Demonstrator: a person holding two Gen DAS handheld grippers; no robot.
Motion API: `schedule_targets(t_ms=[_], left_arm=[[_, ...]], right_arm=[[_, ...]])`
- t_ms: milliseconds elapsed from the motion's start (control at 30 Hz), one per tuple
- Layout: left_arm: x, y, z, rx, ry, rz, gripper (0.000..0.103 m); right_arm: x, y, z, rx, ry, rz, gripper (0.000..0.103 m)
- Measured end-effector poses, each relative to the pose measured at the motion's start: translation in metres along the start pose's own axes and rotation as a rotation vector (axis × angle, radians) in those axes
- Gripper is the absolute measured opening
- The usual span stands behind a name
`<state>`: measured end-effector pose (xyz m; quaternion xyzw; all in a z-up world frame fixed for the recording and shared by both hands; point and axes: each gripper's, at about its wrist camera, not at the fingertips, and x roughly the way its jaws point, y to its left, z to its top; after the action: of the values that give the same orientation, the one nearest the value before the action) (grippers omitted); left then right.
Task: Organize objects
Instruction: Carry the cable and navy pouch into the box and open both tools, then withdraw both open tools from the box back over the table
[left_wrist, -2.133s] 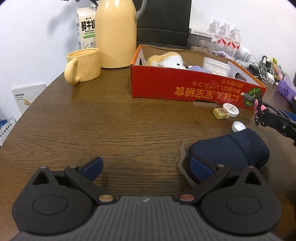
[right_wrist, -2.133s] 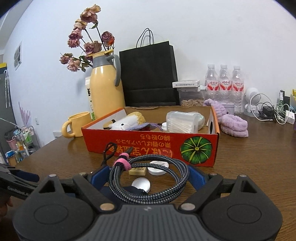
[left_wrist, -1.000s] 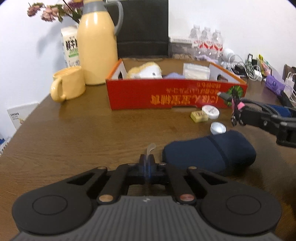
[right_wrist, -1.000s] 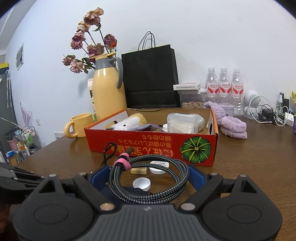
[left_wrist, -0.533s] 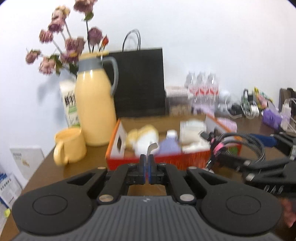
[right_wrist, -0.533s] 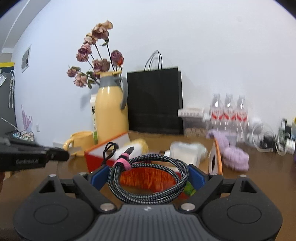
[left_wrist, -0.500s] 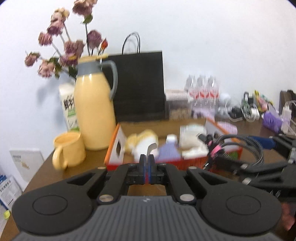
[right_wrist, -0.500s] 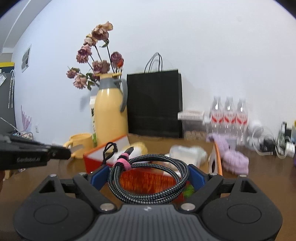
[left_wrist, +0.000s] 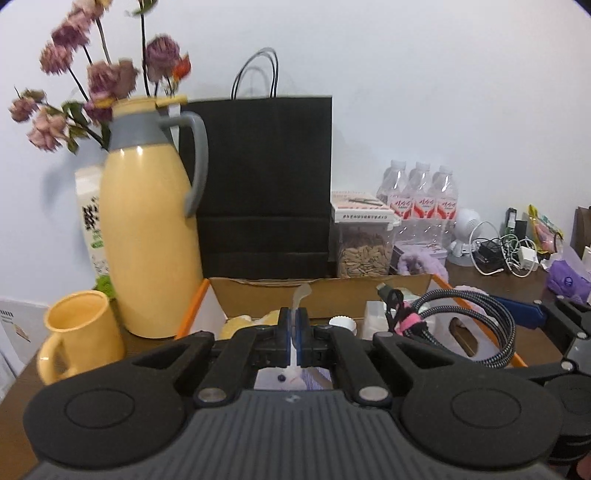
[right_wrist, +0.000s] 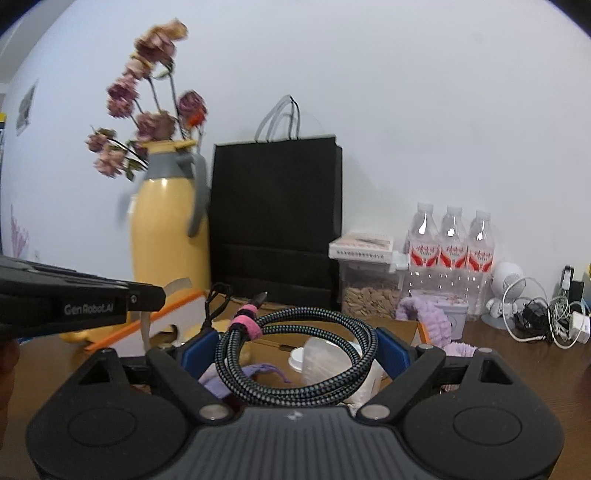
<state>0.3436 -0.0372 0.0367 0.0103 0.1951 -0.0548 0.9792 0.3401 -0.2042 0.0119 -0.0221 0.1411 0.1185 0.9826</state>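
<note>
Wooden table (left_wrist: 532, 286): box (left_wrist: 325, 295), jug (left_wrist: 151, 240), mug (left_wrist: 79, 332)

The left tool (left_wrist: 295, 334) is clamped tight on a thin grey strap (left_wrist: 301, 295), aimed slightly downward. The right tool (right_wrist: 295, 354), just beside it, grips a coiled braided cable (right_wrist: 295, 354) with widely spread fingers (right_wrist: 391, 350).

Strap and coiled cable above the open box

A thin grey strap (left_wrist: 300, 295) sticks up, pinched at its lower part. A black braided cable (right_wrist: 295, 354), coiled and bound by a pink tie (right_wrist: 246, 325), hangs over the orange-rimmed cardboard box (left_wrist: 325, 291).
</note>
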Motion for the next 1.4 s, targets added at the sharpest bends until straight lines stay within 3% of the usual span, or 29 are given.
schedule_targets(t_ms=[267,600,633,667,700,733,800,1400], left_arm=[[0.047,0.007,-0.004,0.031,0.068,-0.005,0.003],[0.059,0.012,-0.01,0.038,0.104,0.018,0.007],[0.06,0.012,-0.01,0.035,0.108,0.022,0.018],[0.061,0.013,-0.01,0.027,0.114,0.025,0.051],[0.062,0.014,-0.01,0.016,0.115,0.034,0.072],[0.061,0.015,-0.01,0.007,0.104,0.047,0.103],[0.058,0.015,-0.01,-0.001,0.061,0.077,0.103],[0.021,0.022,-0.013,-0.024,0.023,0.094,0.103]], right_arm=[[0.041,-0.011,-0.013,0.006,0.077,-0.008,0.089],[0.051,-0.008,-0.02,-0.015,0.139,-0.009,0.091],[0.05,-0.007,-0.021,-0.016,0.14,-0.011,0.096],[0.05,-0.007,-0.021,-0.016,0.14,-0.013,0.1],[0.049,-0.007,-0.021,-0.015,0.137,-0.012,0.103],[0.047,-0.006,-0.02,-0.013,0.135,-0.01,0.103],[0.046,-0.006,-0.019,-0.012,0.131,-0.007,0.103],[0.007,-0.004,-0.018,-0.014,0.069,-0.036,0.103]])
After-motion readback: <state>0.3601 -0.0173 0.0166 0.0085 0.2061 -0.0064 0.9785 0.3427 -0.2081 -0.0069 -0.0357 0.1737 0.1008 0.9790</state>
